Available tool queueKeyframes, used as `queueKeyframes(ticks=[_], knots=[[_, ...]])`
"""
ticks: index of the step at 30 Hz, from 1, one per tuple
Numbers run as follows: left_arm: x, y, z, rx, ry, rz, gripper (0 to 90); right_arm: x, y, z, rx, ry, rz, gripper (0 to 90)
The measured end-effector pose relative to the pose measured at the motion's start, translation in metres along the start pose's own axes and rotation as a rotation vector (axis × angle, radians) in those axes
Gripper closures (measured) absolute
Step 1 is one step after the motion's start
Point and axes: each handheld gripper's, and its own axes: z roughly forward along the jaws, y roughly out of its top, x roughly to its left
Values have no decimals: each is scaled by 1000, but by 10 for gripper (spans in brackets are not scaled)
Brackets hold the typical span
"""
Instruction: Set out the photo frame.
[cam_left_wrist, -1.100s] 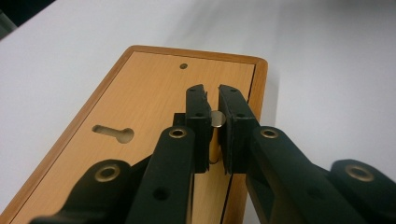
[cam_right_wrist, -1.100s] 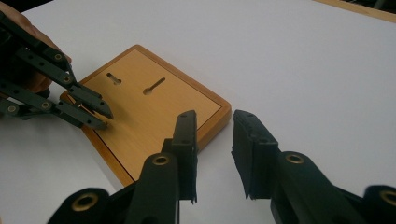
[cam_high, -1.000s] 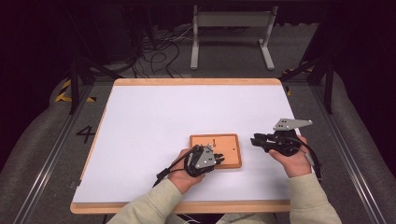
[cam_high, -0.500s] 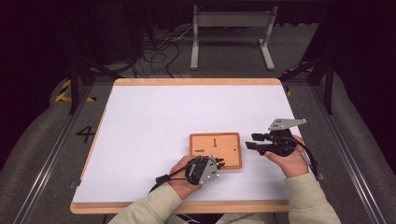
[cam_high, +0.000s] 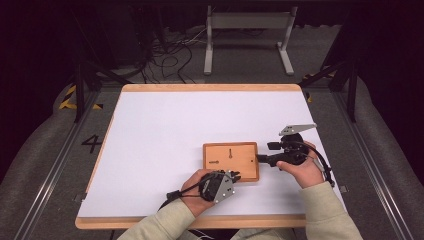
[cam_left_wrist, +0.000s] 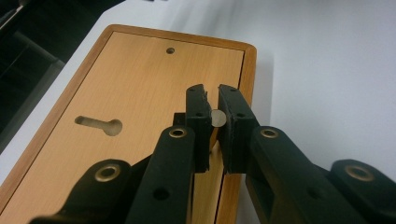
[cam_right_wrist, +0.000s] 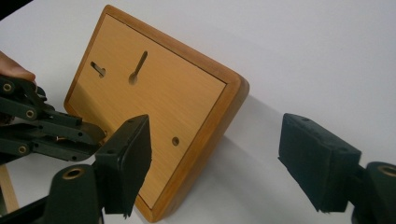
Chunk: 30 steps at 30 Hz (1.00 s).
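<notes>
Here, wooden board (cam_high: 230, 161), small round peg (cam_left_wrist: 217, 118) pinched

From my remote seat I can read just one mark: a dark numeral "4" (cam_high: 92, 144) on the grey floor (cam_high: 45, 165) left of the table (cam_high: 210, 88); on the wooden board (cam_high: 230, 161) and on both grippers I find no lettering.
</notes>
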Motion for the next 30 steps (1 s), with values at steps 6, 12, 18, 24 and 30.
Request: queueKeyframes(ticks=[6,12,18,24,30], knots=[[0,0,0,-2,1,-2,833,-4,8,22,56,33,18,223],[0,0,0,-3,0,-10,833,-5,13,38,105,60,27,214],[0,0,0,-2,3,-9,832,-5,15,56,146,103,35,208],[0,0,0,-3,0,-17,831,-5,15,68,156,184,57,211],[-2,0,0,-2,-3,-19,827,-6,15,72,159,244,82,263]])
